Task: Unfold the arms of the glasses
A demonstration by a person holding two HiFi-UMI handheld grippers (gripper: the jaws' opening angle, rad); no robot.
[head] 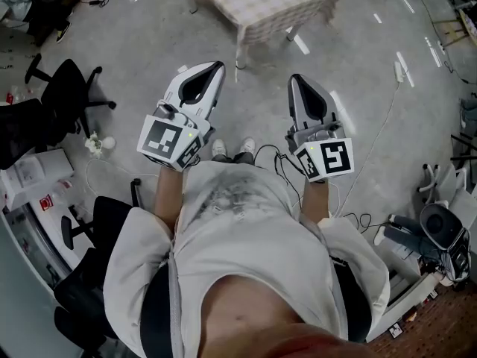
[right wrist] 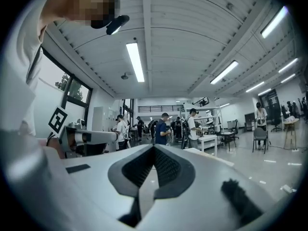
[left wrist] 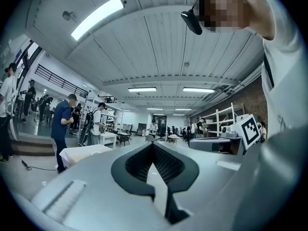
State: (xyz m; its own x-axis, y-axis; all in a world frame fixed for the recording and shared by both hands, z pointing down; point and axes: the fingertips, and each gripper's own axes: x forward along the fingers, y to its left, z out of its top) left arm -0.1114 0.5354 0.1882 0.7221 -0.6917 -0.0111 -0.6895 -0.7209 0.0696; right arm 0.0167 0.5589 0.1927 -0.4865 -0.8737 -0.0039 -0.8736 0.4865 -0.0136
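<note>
Nearest, our shirt (head: 238,222); beyond it we hold left tool (head: 213,71) and right tool (head: 297,85), both closed, empty; surface (head: 268,2) at 12 o'clock.

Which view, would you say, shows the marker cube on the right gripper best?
The head view: the marker cube faces the camera, large and unblocked. The left gripper view shows the cube small and angled; the right gripper view misses it.

white tee (head: 246,226), grey left tongs (head: 218,66)
</note>
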